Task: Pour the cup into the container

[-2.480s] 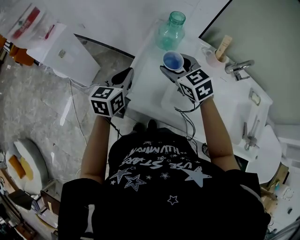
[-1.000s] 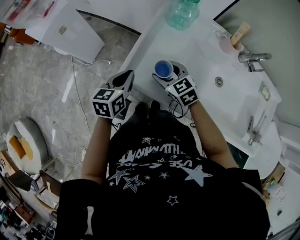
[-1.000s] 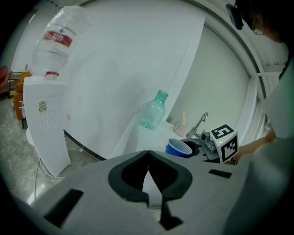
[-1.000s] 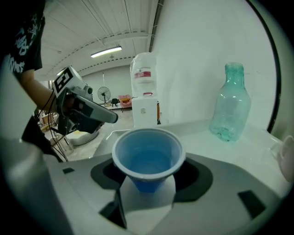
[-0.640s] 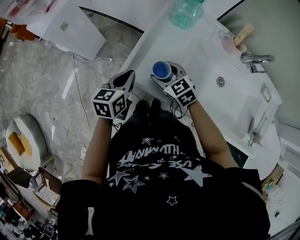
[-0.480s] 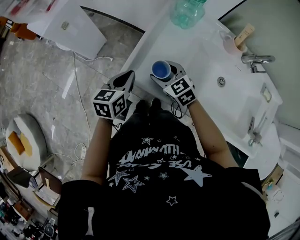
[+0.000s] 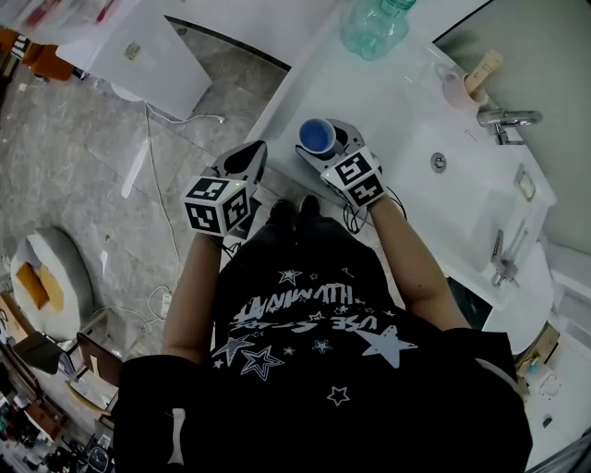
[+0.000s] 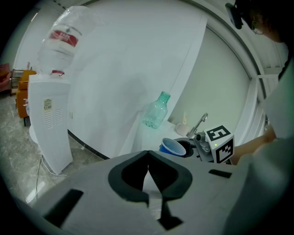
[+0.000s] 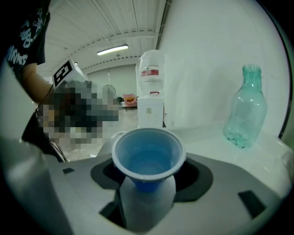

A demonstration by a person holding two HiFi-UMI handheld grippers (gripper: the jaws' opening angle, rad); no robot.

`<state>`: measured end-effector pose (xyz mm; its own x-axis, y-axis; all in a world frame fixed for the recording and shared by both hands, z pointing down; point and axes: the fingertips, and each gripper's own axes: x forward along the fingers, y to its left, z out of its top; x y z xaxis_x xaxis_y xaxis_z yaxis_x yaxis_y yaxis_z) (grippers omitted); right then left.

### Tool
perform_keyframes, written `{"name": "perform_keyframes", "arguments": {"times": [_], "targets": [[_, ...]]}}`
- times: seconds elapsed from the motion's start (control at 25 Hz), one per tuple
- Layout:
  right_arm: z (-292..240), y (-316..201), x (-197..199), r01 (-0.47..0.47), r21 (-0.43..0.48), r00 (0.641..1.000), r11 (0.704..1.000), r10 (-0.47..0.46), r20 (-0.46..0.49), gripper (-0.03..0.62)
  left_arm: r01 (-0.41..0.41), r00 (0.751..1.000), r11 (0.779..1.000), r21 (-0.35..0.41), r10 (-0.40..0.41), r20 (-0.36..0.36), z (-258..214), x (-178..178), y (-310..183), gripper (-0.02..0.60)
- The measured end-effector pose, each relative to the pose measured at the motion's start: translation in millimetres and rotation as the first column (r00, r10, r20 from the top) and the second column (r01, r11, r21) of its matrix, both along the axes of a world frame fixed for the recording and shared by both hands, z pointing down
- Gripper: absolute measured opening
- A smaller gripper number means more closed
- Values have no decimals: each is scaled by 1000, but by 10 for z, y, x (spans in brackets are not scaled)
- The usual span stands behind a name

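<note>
A blue cup (image 7: 317, 135) stands upright between the jaws of my right gripper (image 7: 323, 148), which is shut on its lower part. It hangs over the near left corner of the white counter (image 7: 369, 92). In the right gripper view the cup (image 9: 148, 156) fills the middle, its mouth facing up; whether liquid is inside I cannot tell. The pale green glass bottle (image 7: 374, 26) stands upright at the counter's far end, well apart from the cup, and shows again as the bottle (image 9: 245, 112) on the right. My left gripper (image 7: 247, 157) hovers off the counter's left side, shut and empty.
A sink basin (image 7: 480, 199) with a faucet (image 7: 503, 120) takes up the counter's right half. A pink mug (image 7: 454, 88) holding a stick stands beside the faucet. A white water dispenser (image 8: 48, 114) stands on the floor at the left, with a cable (image 7: 162, 185) trailing nearby.
My right gripper with the blue cup has drawn back from the green bottle to the counter's near corner and shifted slightly left. The left gripper has stayed put.
</note>
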<state>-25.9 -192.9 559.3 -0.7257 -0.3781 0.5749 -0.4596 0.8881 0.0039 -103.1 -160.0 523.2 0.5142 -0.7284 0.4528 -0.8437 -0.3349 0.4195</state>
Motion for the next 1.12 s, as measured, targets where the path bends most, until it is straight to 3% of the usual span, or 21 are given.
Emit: {"name": "perform_keyframes", "arguments": {"times": [0.56,0.96,1.12], "targets": [[30,9,-143,-22,32,997,999,25,-79,316,-95,995,995,26,95,-16,4,-197,34,11],[-97,130,309,-153,58,983,987,158,-95,331,-146,988,988,45,147,-42,-5,-25,95,11],[-202,242,536,-196,65,977,979,200,-77,294,-153,987,987,48,155,-45,-23,105,138,11]]}}
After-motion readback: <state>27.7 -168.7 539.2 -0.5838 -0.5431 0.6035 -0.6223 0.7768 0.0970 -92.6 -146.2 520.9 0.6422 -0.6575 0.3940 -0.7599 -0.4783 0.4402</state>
